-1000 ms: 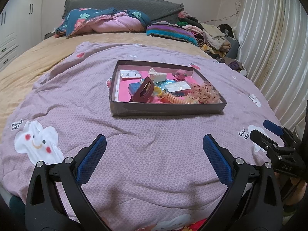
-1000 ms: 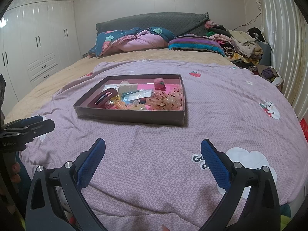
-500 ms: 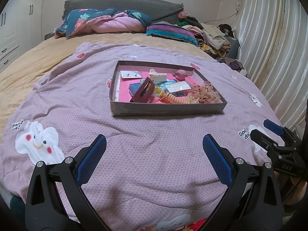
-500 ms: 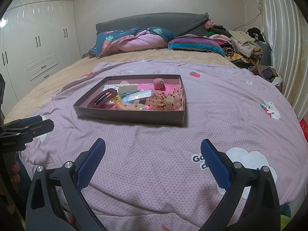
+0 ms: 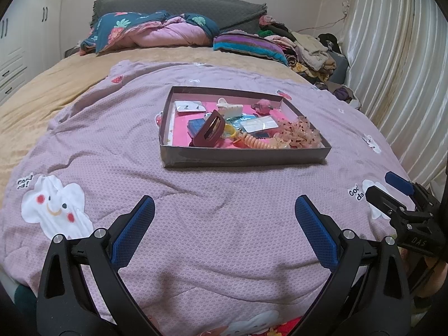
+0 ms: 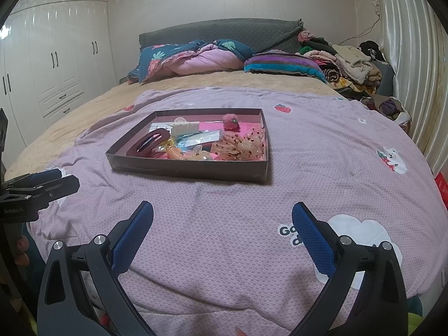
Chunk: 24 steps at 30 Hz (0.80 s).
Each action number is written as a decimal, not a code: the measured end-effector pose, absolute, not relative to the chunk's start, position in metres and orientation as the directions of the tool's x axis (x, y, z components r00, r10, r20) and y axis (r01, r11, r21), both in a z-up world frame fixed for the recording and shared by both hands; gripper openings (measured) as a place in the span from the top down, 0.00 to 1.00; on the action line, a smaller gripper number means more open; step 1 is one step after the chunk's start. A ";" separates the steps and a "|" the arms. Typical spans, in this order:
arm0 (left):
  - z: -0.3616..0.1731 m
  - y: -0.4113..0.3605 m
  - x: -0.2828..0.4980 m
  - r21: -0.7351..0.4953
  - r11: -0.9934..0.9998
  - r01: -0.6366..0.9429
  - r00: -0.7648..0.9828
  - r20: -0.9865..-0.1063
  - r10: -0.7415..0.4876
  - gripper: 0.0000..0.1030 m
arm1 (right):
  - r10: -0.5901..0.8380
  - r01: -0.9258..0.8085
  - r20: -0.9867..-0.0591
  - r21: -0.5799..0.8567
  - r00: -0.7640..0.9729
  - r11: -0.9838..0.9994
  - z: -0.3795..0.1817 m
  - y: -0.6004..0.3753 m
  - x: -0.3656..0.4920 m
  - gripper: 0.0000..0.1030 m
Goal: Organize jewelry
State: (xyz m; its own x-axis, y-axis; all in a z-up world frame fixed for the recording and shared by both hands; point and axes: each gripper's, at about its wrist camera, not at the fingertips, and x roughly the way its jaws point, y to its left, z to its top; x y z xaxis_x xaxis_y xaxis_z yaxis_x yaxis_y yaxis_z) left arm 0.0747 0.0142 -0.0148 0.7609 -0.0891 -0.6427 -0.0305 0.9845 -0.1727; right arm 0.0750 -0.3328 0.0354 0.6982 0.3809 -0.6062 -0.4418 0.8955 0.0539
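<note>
A shallow dark box (image 5: 240, 161) (image 6: 190, 172) with a pink floor lies on the purple quilt in the middle of the bed. It holds a maroon hair claw (image 5: 210, 133) (image 6: 149, 142), a white claw clip (image 5: 229, 109), an orange coil tie (image 5: 253, 143), a spotted beige scrunchie (image 5: 299, 134) (image 6: 240, 145), a pink fuzzy clip (image 5: 263, 105) (image 6: 231, 121) and small cards. My left gripper (image 5: 224, 232) is open and empty over the quilt near the bed's front edge. My right gripper (image 6: 222, 235) is open and empty, beside it on the right.
Folded duvets and pillows (image 5: 156, 32) lie at the headboard. A pile of clothes (image 5: 308, 47) sits at the far right by the curtain (image 5: 392, 64). White wardrobes (image 6: 50, 64) stand on the left. A tan sheet (image 5: 42, 95) covers the bed's left part.
</note>
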 end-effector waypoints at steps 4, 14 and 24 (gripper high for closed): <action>-0.016 0.016 0.073 -0.175 0.984 -0.025 0.768 -0.634 -0.093 0.09 | 0.371 -0.437 -0.610 0.045 0.700 0.898 0.035 -0.334 0.076 0.04; -0.020 0.010 0.074 -0.172 0.985 -0.019 0.763 -0.639 -0.097 0.09 | 0.352 -0.428 -0.623 0.030 0.698 0.903 0.031 -0.333 0.078 0.04; -0.027 0.032 0.096 -0.177 0.977 -0.116 0.739 -0.673 -0.034 0.09 | 0.319 -0.353 -0.638 0.077 0.701 0.932 0.031 -0.353 0.106 0.04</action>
